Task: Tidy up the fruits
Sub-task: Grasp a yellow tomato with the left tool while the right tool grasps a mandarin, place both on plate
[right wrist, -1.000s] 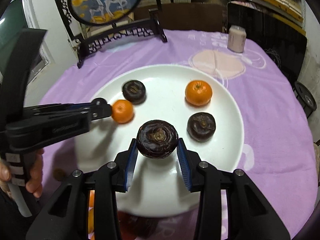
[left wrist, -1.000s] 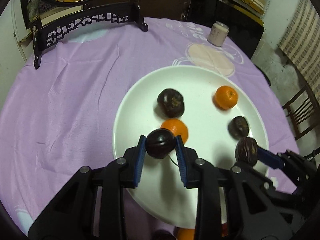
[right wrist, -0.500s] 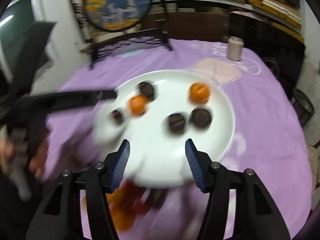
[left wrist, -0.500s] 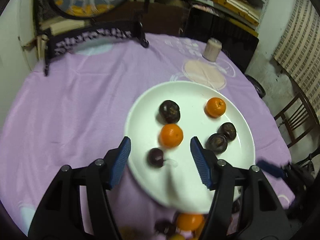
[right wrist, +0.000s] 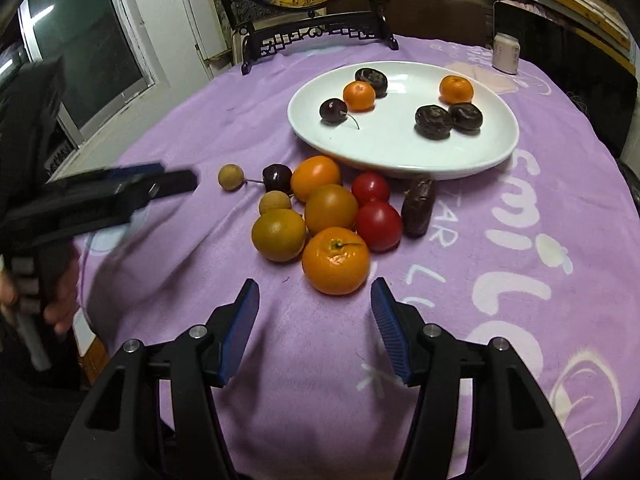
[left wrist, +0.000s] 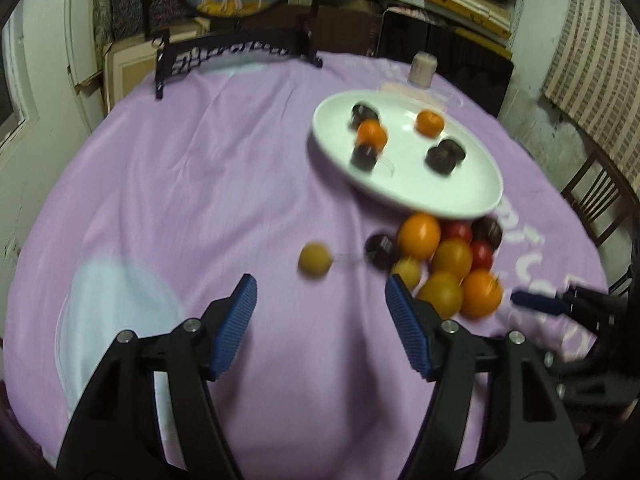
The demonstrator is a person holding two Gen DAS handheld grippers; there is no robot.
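At the bottom of both wrist views the left gripper (left wrist: 320, 304) and right gripper (right wrist: 314, 312) gape wide, holding nothing. The white plate (right wrist: 496, 148) in the upper right carries six fruits; the loose pile (right wrist: 328, 208) sits mid-frame on the purple cloth (right wrist: 520, 280), just below the plate. Judging by this, it's a fresh pick: the big orange (right wrist: 335, 261), nearest the right claw, needs straddling, then squeezing

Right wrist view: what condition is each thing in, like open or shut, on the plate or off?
Right gripper: open, holding nothing.
Left gripper: open, holding nothing.
White plate: upright on the cloth, holding six fruits.
Cherry: on the plate, stem attached.
Big orange: off the plate, on the cloth.
Red tomatoes: off the plate, touching.
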